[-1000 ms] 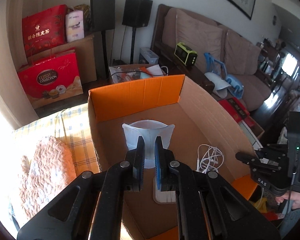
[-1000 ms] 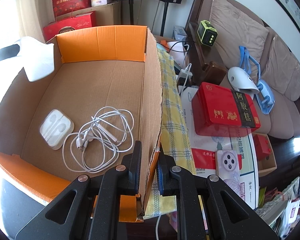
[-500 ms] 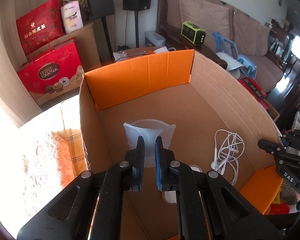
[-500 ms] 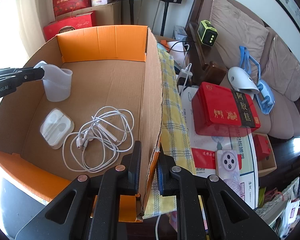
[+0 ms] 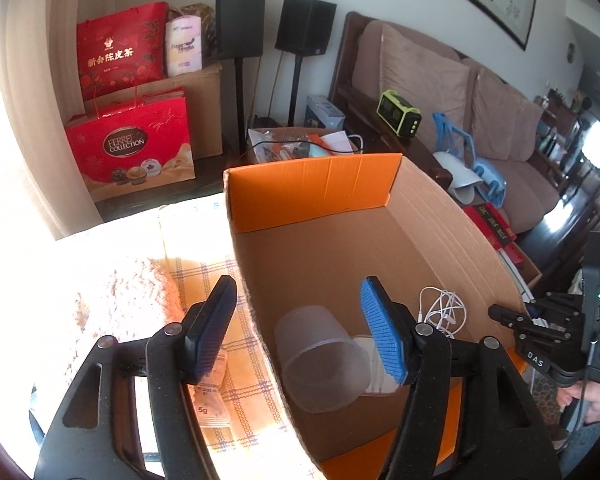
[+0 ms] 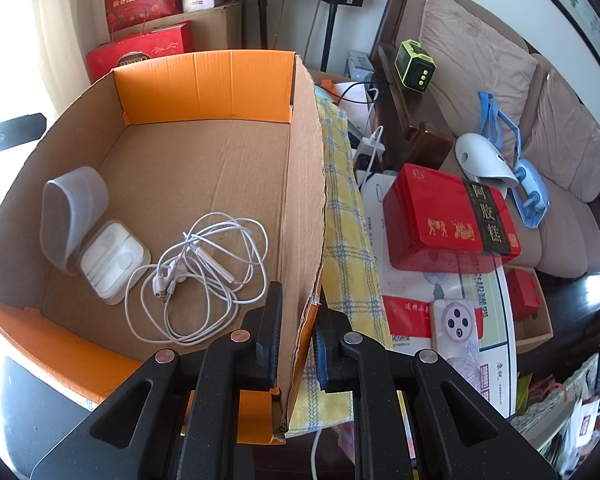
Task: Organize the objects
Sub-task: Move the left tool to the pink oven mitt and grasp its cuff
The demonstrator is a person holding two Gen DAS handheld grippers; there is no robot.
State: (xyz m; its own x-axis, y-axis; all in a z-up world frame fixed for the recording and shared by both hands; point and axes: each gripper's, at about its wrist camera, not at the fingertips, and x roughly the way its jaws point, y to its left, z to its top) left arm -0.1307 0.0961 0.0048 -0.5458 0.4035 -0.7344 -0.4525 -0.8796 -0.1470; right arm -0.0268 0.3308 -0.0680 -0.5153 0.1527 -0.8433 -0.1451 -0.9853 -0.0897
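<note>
An open cardboard box (image 5: 452, 220) (image 6: 304, 184) with orange flaps holds a translucent plastic cup (image 5: 320, 360) (image 6: 70, 216) lying on its side, a white earphone case (image 6: 114, 264) and tangled white earphone cables (image 6: 204, 272) (image 5: 442, 312). The cup leans on the case near the box's left wall. My left gripper (image 5: 300, 332) is open and empty above the cup, its jaws astride the box's left wall. My right gripper (image 6: 296, 344) is shut on the box's right wall near the front corner.
A yellow checked cloth (image 6: 348, 240) lies under the box. A red tin (image 6: 448, 220), a phone (image 6: 456, 328) and papers lie to the right. A fluffy pink cloth (image 5: 120, 300) and sachets (image 5: 212, 404) lie to the left. Sofa, speakers and red gift bags (image 5: 132, 152) stand behind.
My left gripper opened and let go of the cup, which now lies tipped on its side inside the box. The left gripper drew back and left. The right gripper has not moved.
</note>
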